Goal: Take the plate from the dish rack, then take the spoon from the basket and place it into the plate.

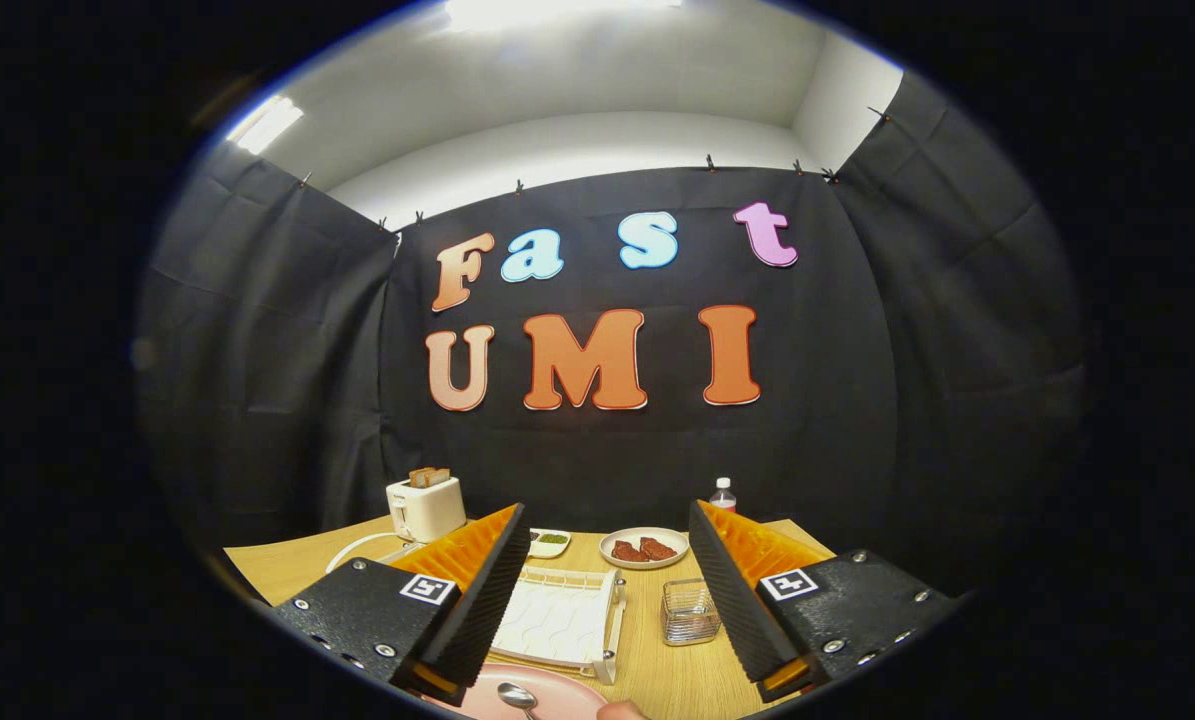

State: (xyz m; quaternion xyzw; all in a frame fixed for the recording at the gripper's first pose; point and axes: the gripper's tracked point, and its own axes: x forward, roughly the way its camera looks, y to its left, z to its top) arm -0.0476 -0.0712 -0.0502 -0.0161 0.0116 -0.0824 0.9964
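Now gripper [607, 600] wide open, holding nothing; spoon [517, 696] already on pink plate [557, 690] below fingers. Risk: careless pull-back clips plate, spoon slides off.

The tongs [607, 600] have black ribbed pads, orange finger backs, and screwed black mounts bearing square black-and-white markers.

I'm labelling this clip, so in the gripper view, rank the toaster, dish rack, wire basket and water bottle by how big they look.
1. dish rack
2. toaster
3. wire basket, looking close to the toaster, so that order is unsure
4. water bottle, farthest back

The gripper is open.
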